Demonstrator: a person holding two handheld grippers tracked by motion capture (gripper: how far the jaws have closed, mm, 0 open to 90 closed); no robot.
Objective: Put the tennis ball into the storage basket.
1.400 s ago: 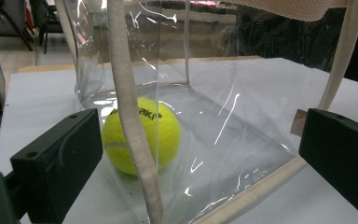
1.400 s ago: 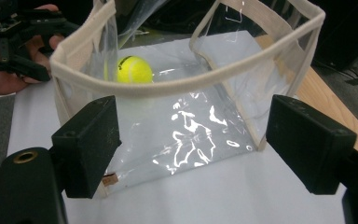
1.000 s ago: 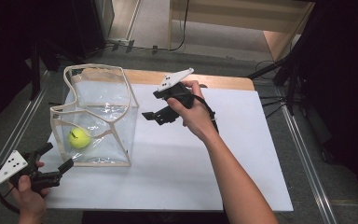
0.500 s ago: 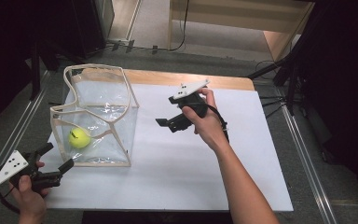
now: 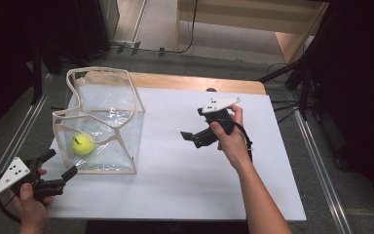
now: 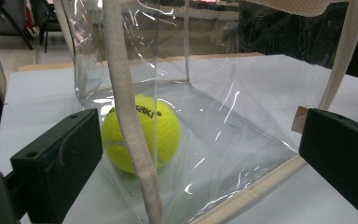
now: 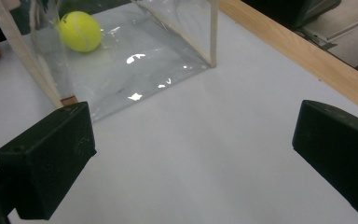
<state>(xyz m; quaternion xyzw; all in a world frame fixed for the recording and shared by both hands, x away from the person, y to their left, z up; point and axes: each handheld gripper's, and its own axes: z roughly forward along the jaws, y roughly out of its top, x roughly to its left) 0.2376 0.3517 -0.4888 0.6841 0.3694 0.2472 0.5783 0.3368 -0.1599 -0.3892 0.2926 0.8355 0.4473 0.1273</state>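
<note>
Veiling tennis ball (image 6: 140, 133): clear bag (image 6: 223, 116)

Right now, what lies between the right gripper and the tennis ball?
In the high view, bare white tabletop, then the clear bag's wall stand between the right gripper and the tennis ball.

**Ball in a clear bag, seen between open jaws**

The left gripper (image 6: 200, 154) stands with its two black jaws wide apart, nothing pressed between them. Just ahead, a yellow tennis ball (image 6: 142, 133) rests inside a clear plastic bag (image 6: 223, 121) with cream fabric edging, standing on the white worktop (image 6: 42, 98). One cream strap crosses the ball.
</note>
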